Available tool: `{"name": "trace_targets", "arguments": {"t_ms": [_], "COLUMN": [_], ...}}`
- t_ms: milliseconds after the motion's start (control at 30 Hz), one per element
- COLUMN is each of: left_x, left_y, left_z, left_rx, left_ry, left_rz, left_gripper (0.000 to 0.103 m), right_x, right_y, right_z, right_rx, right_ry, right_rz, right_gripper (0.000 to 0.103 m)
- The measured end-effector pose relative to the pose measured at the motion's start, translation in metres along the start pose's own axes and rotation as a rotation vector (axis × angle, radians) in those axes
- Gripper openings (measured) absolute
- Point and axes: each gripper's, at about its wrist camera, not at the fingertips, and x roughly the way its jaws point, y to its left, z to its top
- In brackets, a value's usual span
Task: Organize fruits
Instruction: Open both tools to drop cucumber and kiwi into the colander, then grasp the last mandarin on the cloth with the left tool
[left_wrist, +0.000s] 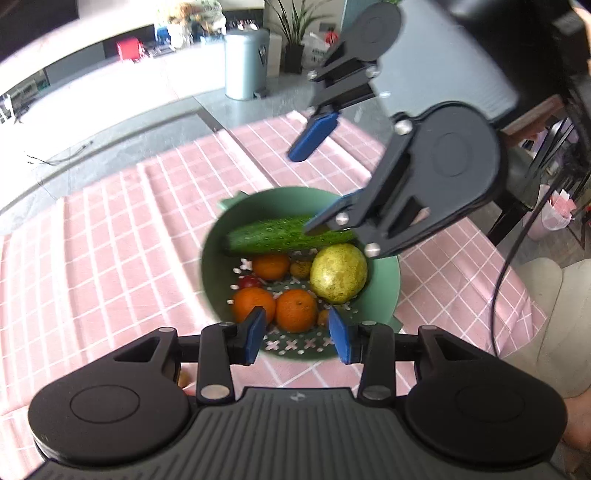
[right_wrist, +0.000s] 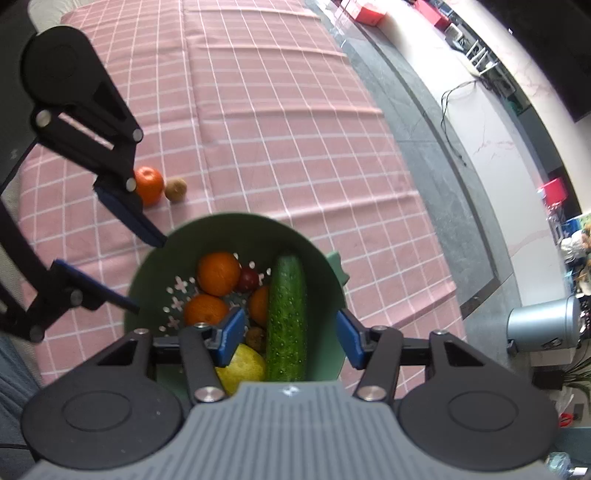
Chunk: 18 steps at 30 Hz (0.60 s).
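A green colander bowl (left_wrist: 207, 258) (right_wrist: 221, 221) stands on the pink checked cloth. It holds a cucumber (left_wrist: 280, 234) (right_wrist: 287, 325), a yellow-green pear (left_wrist: 338, 273) (right_wrist: 242, 369), three oranges, one of them at the near side (left_wrist: 295, 308), and a small red fruit (left_wrist: 250, 281). My left gripper (left_wrist: 297, 338) (right_wrist: 147, 274) hangs open above the bowl's near rim, nothing between its blue pads. My right gripper (right_wrist: 290, 336) (left_wrist: 302, 192) hovers open over the cucumber, also empty. Outside the bowl, another orange (right_wrist: 149, 184) and a small brown fruit (right_wrist: 175, 189) lie on the cloth.
The pink cloth (right_wrist: 258, 110) stretches beyond the bowl to the table edge. A grey pedal bin (left_wrist: 245, 64) (right_wrist: 543, 325) and a potted plant (left_wrist: 295, 37) stand on the floor past the table. A cushioned seat (left_wrist: 546, 314) is at the right.
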Motion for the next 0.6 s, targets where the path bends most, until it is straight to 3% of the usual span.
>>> {"name": "trace_targets", "arguments": {"t_ms": [200,367,600], "left_x": [-0.042,-0.067,-0.082], "left_y": [0.021,0.034,0.063], "left_z": [-0.022,-0.047,-0.091], "left_rx": [-0.042,-0.062,-0.142], "left_ry": [-0.071,-0.093,-0.119], "left_rz": [0.018,0.025,0.045], "left_gripper": [0.047,0.048,0.048], "right_x": [-0.048,-0.067,-0.05], "right_y": [0.025,0.052,0.093], "right_z": [0.022,0.031,0.036], "right_rx": [0.002,0.07,0.352], "right_ry": [-0.059,-0.113,-0.182], "right_rz": [-0.062,-0.064,-0.097], "right_gripper": [0.055,0.056,0.057]}}
